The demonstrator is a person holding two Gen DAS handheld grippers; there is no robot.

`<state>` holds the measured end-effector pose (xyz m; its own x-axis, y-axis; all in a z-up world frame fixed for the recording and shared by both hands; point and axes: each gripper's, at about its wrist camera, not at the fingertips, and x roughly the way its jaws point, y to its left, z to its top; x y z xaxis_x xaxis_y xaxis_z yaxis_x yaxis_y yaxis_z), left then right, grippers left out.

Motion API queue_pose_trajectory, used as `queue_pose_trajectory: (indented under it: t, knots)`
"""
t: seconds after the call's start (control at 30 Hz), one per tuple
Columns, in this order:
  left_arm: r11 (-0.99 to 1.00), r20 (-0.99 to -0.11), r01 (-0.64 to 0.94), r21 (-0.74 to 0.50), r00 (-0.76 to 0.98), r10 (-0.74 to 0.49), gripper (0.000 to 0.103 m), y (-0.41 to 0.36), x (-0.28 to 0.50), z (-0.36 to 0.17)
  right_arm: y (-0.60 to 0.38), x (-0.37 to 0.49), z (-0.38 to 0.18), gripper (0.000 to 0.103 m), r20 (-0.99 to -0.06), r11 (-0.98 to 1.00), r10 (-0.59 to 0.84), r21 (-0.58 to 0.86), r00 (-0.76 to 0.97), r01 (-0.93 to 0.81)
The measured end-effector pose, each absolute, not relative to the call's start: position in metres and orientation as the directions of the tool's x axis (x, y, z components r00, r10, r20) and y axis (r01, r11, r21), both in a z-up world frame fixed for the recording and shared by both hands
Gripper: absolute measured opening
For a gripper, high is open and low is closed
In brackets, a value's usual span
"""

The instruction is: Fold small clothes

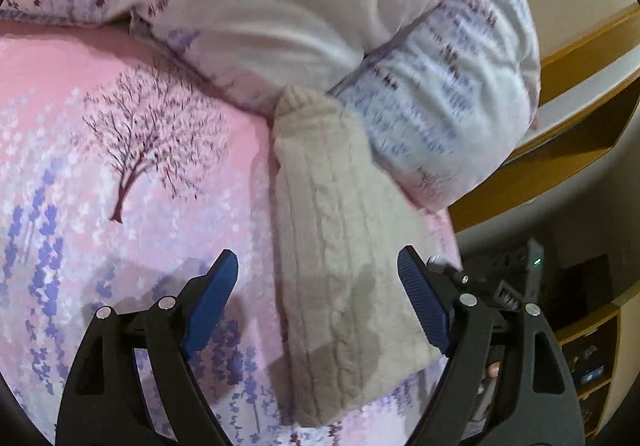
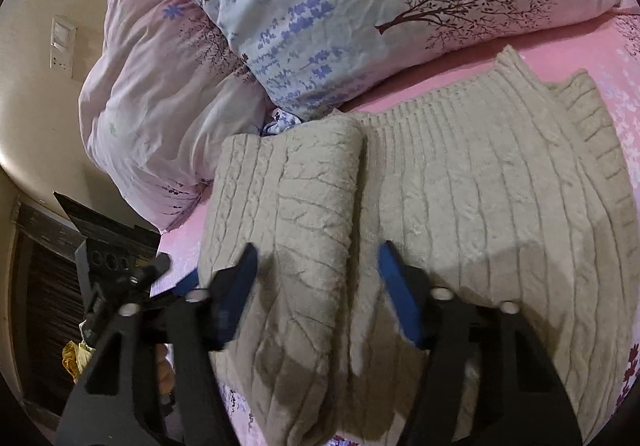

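- Left claw spread above the sweater on the bed.
- Right claw spread, seemingly straddling the sweater's folded sleeve.

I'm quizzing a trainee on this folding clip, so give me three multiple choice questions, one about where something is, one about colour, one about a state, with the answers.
1. Where does the knitted sweater lie?
A. on the pink bedsheet
B. on a wooden floor
C. inside a drawer

2. What colour are the fingertips of the left gripper?
A. red
B. blue
C. white

3. How do the jaws of the right gripper stand?
A. clamped on the sweater
C. shut on nothing
B. open above the sweater

Answers:
1 A, pink sheet shows all round the knit, beside the floral pillow.
2 B, both pads are plainly blue.
3 B, a wide gap separates the fingers with no fabric pinched.
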<state>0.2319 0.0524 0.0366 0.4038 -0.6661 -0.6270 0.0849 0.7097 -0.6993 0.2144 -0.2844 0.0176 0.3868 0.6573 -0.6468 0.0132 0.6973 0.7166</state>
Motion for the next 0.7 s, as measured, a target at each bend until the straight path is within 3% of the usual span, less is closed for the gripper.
queue_pose_trajectory:
  t: [0.03, 0.07, 0.33, 0.4, 0.43, 0.7]
  knots:
    - [0.712, -0.632, 0.091, -0.697, 0.392, -0.669, 0.082, 0.050, 0.231, 0.034, -0.282, 0.214, 0.017, 0.034, -0.635, 0.684, 0.676, 0.729, 0.375, 0.001]
    - [0.714, -0.637, 0.096, -0.694, 0.381, -0.670, 0.082, 0.045, 0.232, 0.031, -0.280, 0.213, 0.017, 0.033, -0.627, 0.675, 0.690, 0.738, 0.362, -0.007]
    - [0.723, -0.659, 0.121, -0.680, 0.330, -0.676, 0.082, 0.025, 0.234, 0.021, -0.277, 0.219, 0.008, 0.048, -0.570, 0.611, 0.740, 0.791, 0.358, -0.003]
    - [0.720, -0.658, 0.121, -0.683, 0.325, -0.679, 0.082, 0.022, 0.234, 0.020, -0.270, 0.221, 0.007, 0.035, -0.580, 0.625, 0.736, 0.780, 0.349, -0.020]
    - [0.719, -0.658, 0.121, -0.684, 0.324, -0.680, 0.082, 0.021, 0.234, 0.021, -0.269, 0.221, 0.006, 0.023, -0.579, 0.622, 0.740, 0.782, 0.343, -0.021]
    - [0.717, -0.655, 0.111, -0.688, 0.329, -0.680, 0.082, 0.013, 0.230, 0.026, -0.276, 0.213, 0.037, 0.017, -0.561, 0.665, 0.694, 0.739, 0.451, -0.104]
